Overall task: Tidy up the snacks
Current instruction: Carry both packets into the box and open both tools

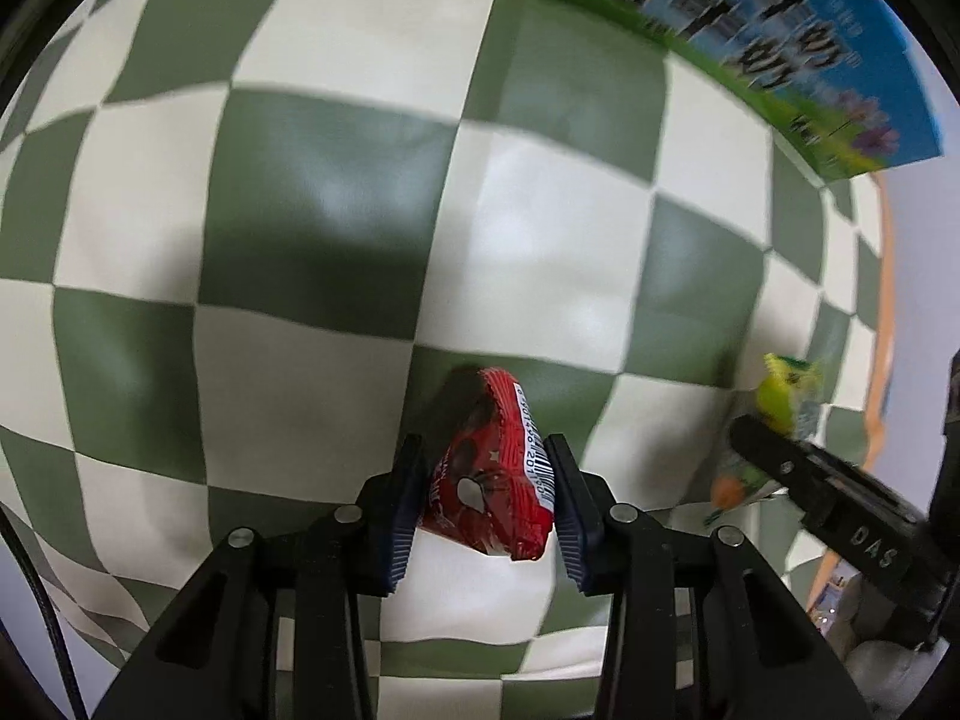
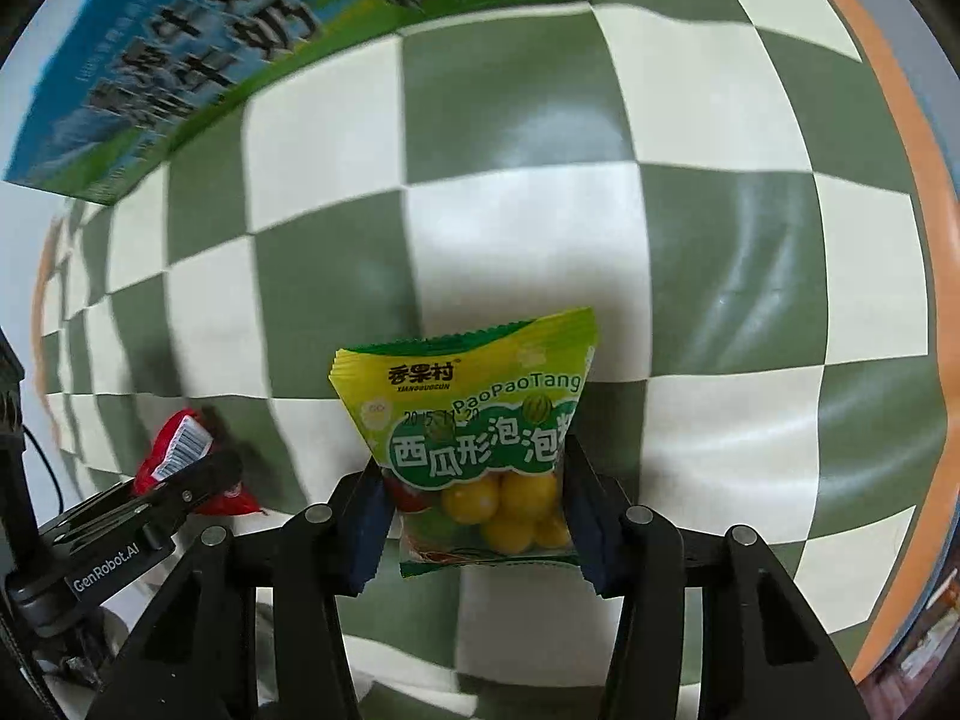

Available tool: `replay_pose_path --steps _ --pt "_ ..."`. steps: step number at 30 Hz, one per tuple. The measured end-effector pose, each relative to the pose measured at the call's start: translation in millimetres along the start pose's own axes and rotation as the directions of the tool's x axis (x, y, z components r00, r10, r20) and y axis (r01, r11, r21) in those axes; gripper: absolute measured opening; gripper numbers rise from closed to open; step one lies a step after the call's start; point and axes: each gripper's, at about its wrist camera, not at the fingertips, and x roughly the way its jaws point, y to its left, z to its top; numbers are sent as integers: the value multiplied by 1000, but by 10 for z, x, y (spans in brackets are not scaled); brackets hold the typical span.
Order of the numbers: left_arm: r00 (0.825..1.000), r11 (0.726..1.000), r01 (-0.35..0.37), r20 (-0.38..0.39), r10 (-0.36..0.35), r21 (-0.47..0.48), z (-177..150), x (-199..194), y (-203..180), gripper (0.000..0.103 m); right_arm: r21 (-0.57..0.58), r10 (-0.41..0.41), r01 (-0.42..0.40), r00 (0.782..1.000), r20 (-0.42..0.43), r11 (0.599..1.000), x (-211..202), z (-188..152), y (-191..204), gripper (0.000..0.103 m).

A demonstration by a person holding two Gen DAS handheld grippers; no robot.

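- Red snack packet (image 1: 489,474): clamped in left gripper (image 1: 486,480), above checked cloth (image 1: 336,228).
- Green gum bag (image 2: 480,444): pinched by right gripper (image 2: 474,510).
- Blue-green carton (image 2: 150,66): placed at far edge.

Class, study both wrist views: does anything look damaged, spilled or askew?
Nothing stands out. The left gripper clamps a red packet, the right gripper a green gum bag; both look sealed and intact.

We note a green-and-cream checkered cloth (image 1: 336,192) covering the tabletop, orange edge (image 2: 918,138) showing; a blue-green printed carton (image 1: 798,36) stands at its far side.
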Motion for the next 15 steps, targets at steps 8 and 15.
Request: replay_pose_path --steps 8,15 --pt "983 990 131 122 -137 56 266 -871 -320 37 -40 113 -110 990 83 993 -735 323 -116 53" --pt "944 970 193 243 -224 146 921 -1721 -655 37 -104 195 -176 959 207 979 -1533 691 175 53"
